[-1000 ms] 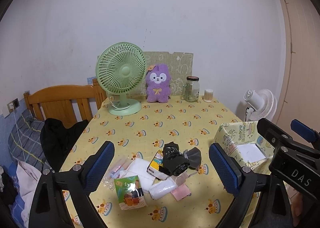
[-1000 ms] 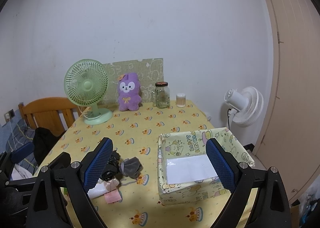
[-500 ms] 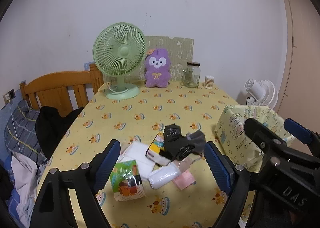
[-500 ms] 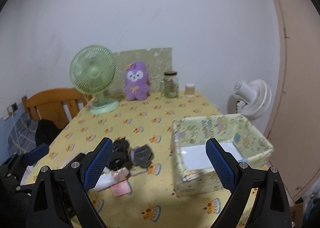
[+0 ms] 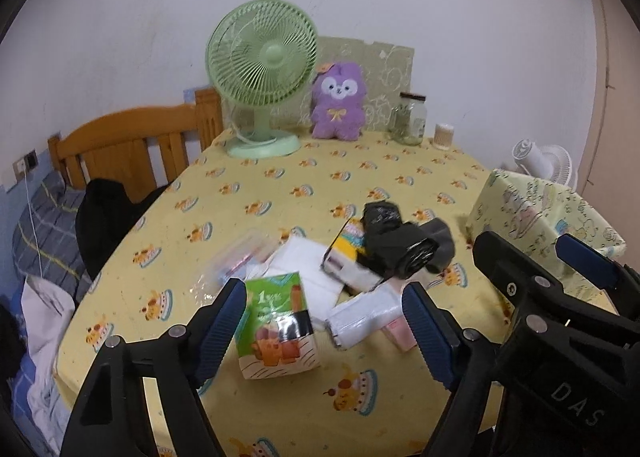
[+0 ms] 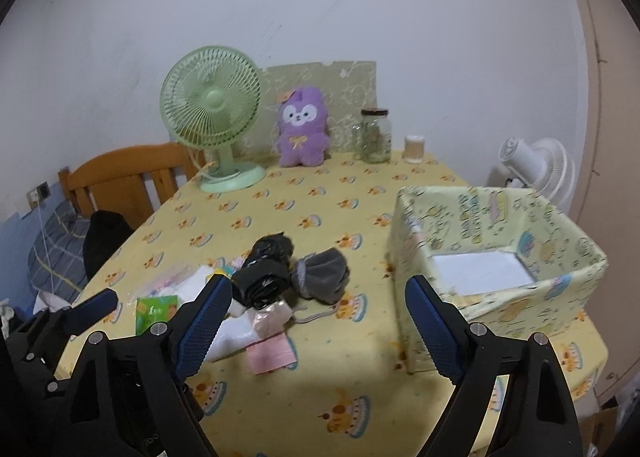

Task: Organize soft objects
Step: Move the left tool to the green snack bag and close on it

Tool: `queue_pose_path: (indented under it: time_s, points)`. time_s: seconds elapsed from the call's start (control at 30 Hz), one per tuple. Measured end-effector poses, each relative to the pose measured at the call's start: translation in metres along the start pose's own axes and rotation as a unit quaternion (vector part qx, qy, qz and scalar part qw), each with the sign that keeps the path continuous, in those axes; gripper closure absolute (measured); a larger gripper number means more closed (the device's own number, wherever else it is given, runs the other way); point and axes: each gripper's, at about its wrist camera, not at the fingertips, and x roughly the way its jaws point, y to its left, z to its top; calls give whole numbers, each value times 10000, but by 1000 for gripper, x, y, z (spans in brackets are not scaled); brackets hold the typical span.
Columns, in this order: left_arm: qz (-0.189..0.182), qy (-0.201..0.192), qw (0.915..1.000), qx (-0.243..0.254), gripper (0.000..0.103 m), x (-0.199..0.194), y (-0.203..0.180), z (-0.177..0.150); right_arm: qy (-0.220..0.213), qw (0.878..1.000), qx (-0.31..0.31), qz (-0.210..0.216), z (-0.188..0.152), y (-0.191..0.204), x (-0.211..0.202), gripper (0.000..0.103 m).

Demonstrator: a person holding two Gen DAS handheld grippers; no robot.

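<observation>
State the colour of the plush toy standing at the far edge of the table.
The plush toy is purple with a white face and a yellow bow; it shows best in the right wrist view.

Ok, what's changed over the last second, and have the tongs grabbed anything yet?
Both tongs came down and in toward the pile. The left tongs now hang open over the green tissue pack; the right tongs are open near the black bundle and grey sock. Nothing was grabbed or released. The pile, the fabric box, green fan and purple plush stayed put.
</observation>
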Motion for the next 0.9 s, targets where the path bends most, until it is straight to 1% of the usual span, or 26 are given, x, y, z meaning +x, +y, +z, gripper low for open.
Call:
queue_pose_path:
  time_s: [0.07,0.3,0.37,0.47,0.5,0.53,0.57,0.6,0.7,0.83,0.9]
  points:
    - [87,82,9999,-60,22,6,4,-2,68,10000,-40,31,-1,4,8,13]
    - [291,423,9984,-224,29,29,18,-12,384,9990,-181,129,-9,18,32,16]
    - [317,473,9979,-309,33,34,22,-14,481,9985,-227,94,-10,21,38,19]
    - [320,573,9971,-385,41,41,27,-17,638,9975,-266,150,-13,25,46,19]
    - [264,624,9969,-405,47,43,27,-18,680,9972,-274,152,-14,25,50,19]
    - [163,687,9966,-425,49,45,28,-19,731,9968,-280,154,-14,26,53,20]
    - [52,750,9962,-450,49,47,29,-21,769,9965,-275,164,-15,26,55,21]
    - [50,752,9961,-459,49,47,29,-21,814,9962,-266,174,-16,26,58,22]
    - [73,738,9964,-401,50,47,27,-22,959,9949,-235,184,-18,27,64,28]
    - [129,681,9972,-288,50,50,21,-22,1137,9929,-233,250,-21,29,74,30]
    - [154,692,9972,-235,50,53,19,-23,1241,9914,-255,315,-23,32,80,36]
